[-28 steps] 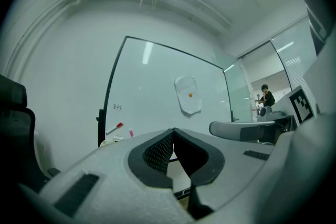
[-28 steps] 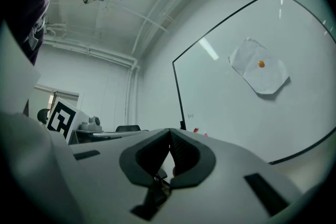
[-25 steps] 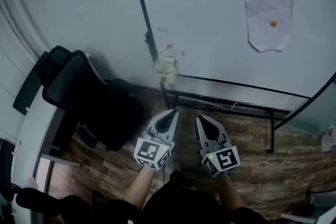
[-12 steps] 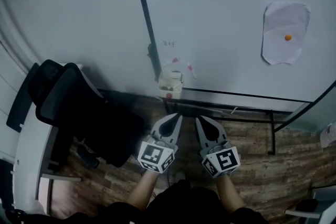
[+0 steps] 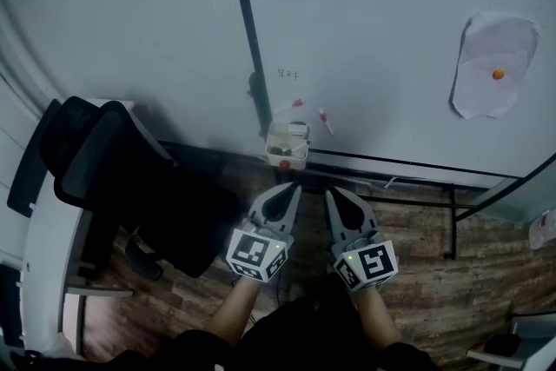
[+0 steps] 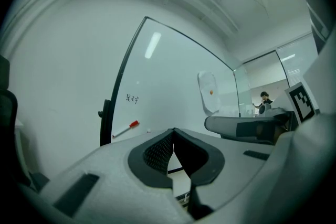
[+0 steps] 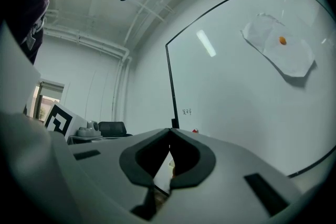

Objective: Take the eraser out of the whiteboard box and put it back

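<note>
A small pale whiteboard box [image 5: 287, 143] hangs at the lower left corner of the whiteboard [image 5: 391, 30], next to its black frame bar [image 5: 248, 30]. Something red shows in the box; I cannot make out the eraser. Two red-capped markers [image 5: 295, 104] cling to the board just above it. My left gripper [image 5: 287, 187] and right gripper [image 5: 333, 193] point level at the board side by side, a short way short of the box. Both are shut with nothing between the jaws, as the left gripper [image 6: 173, 131] and right gripper [image 7: 169, 131] views show.
A black office chair [image 5: 122, 178] stands to the left, beside a white desk edge [image 5: 48, 256]. A sheet of paper [image 5: 493, 76] is pinned to the board by an orange magnet at the right. The board's black stand rails [image 5: 408, 187] run along the wooden floor.
The view has closed in on the whiteboard: the box and markers have slid down the picture toward the gripper tips, and the paper has drifted right. Both grippers stay shut.
</note>
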`<state>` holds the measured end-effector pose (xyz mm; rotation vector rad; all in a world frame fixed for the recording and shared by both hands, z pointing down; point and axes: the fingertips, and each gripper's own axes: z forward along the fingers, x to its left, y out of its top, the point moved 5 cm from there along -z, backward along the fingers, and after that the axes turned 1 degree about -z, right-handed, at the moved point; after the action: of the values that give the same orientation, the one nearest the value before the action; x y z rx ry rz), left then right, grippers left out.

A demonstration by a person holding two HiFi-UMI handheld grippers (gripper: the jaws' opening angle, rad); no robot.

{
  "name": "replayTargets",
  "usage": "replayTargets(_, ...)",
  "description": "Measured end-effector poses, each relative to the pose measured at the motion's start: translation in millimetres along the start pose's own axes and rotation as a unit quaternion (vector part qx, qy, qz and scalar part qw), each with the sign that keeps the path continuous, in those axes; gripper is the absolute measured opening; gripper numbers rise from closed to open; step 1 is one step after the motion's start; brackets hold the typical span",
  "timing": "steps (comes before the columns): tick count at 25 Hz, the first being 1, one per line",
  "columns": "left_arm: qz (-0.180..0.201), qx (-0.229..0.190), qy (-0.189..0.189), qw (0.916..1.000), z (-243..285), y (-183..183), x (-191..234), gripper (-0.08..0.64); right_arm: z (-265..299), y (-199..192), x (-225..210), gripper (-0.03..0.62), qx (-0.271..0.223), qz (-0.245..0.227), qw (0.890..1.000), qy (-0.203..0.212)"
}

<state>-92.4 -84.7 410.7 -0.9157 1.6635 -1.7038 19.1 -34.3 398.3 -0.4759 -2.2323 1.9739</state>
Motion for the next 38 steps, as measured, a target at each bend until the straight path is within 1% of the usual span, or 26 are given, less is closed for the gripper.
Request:
replayTargets(4,-0.002,0.000,0.013,0.9999,19.3,-3.8,8.1,0.005,18.8,-5.7,-15.7,0.002,0.008,0.008,1.000,0.014)
replayTargets(8,-0.001,0.000,0.034,0.9994,44.4,-4.1,18.1,0.005,42.7,-6.4,-38.2,0.003,0.013,0.001,0.999,0.043)
replayTargets(12,0.003,0.004,0.063,0.9980,70.0,-5.4,28.4,0.005,66.8,-9.4,-63.6,0.003,0.018,0.008,0.997,0.073)
replayTargets(19,0.010,0.014,0.125,0.9920,99.2,-9.2,41.5,0.005,99.2,-12.7,-94.9,0.003,0.022,0.022,0.991,0.132)
replayTargets(22,0.011,0.019,0.148,0.9887,105.8,-12.8,44.4,0.005,106.9,-20.2,-103.8,0.003,0.025,0.040,0.988,0.148)
replayTargets(24,0.011,0.023,0.160,0.9868,109.1,-15.9,46.9,0.005,112.1,-24.4,-107.3,0.002,0.027,0.044,0.986,0.157)
replayTargets(28,0.009,0.038,0.172,0.9843,115.3,-26.5,54.2,0.005,120.0,-38.4,-112.9,0.002,0.038,0.055,0.985,0.160)
replayTargets(33,0.015,0.054,0.172,0.9835,122.8,-33.6,63.1,0.005,128.3,-48.8,-117.0,0.002,0.043,0.072,0.984,0.157)
replayTargets(36,0.012,0.056,0.170,0.9838,124.7,-36.0,66.3,0.005,131.5,-50.2,-118.7,0.003,0.044,0.076,0.984,0.154)
replayTargets(38,0.018,0.053,0.176,0.9829,126.2,-35.7,69.8,0.005,134.5,-50.9,-119.6,0.003,0.043,0.078,0.984,0.153)
